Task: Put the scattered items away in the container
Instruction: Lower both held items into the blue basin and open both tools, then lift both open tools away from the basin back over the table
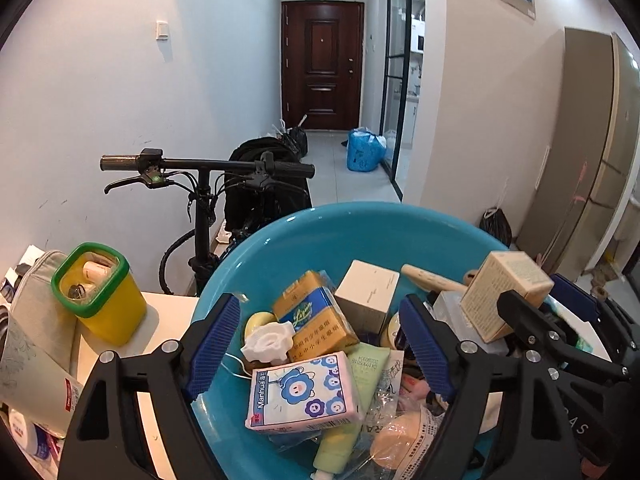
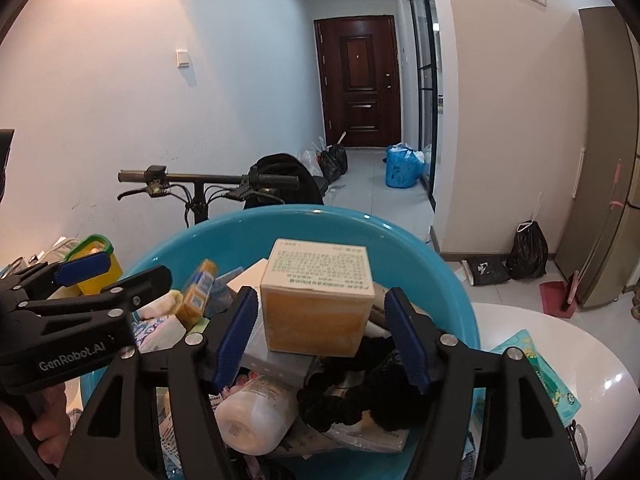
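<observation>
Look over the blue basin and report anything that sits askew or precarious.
The beige carton perches tilted on top of the heap in the blue basin, resting on a grey box and a black scrunchie rather than lying flat. It sits between the open fingers of the right hand-held gripper, untouched by either pad, and might slide.

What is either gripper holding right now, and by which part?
Nothing. The left gripper stands open over the basin. The right gripper brackets the box, pads clear of its sides.
</observation>
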Tool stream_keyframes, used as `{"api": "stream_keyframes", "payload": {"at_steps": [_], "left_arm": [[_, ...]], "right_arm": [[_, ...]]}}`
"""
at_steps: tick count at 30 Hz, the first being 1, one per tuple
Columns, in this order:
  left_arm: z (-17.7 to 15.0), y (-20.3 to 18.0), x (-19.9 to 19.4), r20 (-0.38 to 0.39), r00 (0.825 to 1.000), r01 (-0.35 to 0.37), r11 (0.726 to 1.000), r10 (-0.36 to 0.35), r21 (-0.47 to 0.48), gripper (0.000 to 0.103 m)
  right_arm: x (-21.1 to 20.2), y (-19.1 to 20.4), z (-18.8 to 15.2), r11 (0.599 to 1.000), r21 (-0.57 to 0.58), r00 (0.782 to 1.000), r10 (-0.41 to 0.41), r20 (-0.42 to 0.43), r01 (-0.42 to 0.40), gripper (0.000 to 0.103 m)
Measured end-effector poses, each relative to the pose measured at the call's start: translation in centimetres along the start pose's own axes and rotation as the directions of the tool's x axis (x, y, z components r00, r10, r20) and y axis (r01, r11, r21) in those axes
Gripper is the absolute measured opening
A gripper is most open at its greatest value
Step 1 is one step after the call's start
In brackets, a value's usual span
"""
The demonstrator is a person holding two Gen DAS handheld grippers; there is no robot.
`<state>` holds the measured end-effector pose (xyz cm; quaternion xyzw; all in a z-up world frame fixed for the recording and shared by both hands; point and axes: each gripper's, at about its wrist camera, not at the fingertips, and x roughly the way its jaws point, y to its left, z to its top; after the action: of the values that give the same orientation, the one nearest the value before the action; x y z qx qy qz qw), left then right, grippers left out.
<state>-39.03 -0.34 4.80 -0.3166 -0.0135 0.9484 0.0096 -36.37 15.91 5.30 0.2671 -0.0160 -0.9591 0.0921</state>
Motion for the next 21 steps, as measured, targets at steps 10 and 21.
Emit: {"api": "stream_keyframes", "payload": {"at_steps": [10, 21], "left_arm": [[1.0, 0.8, -2.4, 0.071, 0.998, 0.003, 0.999, 0.000, -0.039, 0.084], [1.9, 0.8, -7.1, 0.184, 0.983, 0.030, 0.999, -0.022, -0.040, 0.086]], "right_arm": [[-1.4, -0.8, 1.0, 0.999, 0.032, 0.997, -0.036, 0.068, 0.034, 0.092], [-3.8, -1.1, 2.3, 0.998, 0.050, 0.990, -0.038, 0.133, 0.032, 0.094]]}}
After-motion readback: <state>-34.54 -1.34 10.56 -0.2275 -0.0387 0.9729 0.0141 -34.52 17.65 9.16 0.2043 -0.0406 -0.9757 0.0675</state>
